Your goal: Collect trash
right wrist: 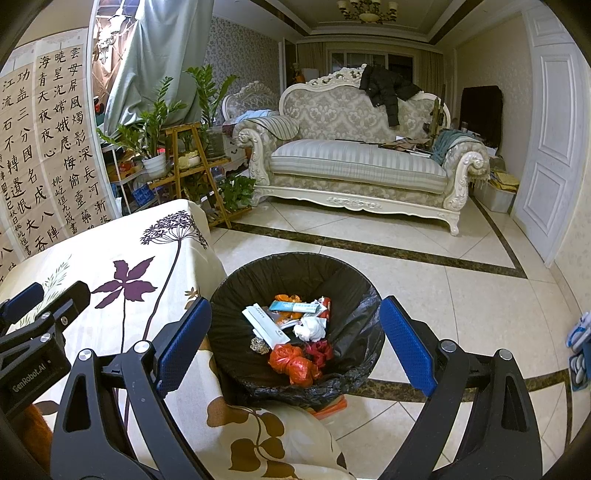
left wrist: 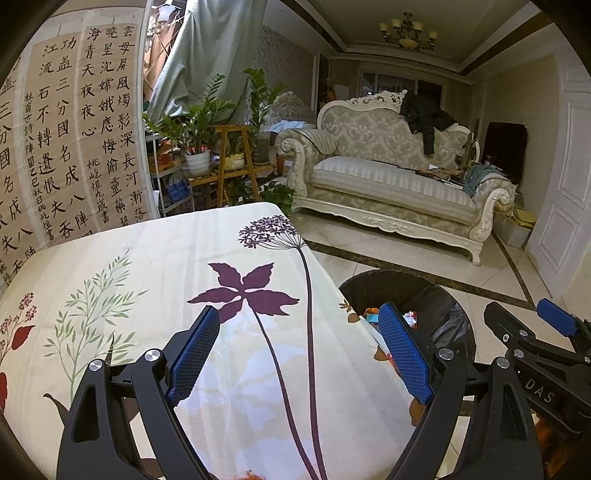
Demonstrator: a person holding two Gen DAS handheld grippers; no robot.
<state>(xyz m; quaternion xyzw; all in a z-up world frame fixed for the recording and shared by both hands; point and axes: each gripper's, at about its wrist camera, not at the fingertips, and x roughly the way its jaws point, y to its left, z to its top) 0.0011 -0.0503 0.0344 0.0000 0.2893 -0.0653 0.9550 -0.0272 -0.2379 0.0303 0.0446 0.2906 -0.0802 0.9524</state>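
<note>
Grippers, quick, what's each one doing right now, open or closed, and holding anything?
Left gripper: jaws open, empty, over the flowered tablecloth.
Right gripper: jaws open, empty, over the trash bin.

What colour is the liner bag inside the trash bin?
The liner of the bin is black. It shows best in the right wrist view.

Home living room: ornate sofa point(right wrist: 354, 162), chandelier point(left wrist: 408, 31).
</note>
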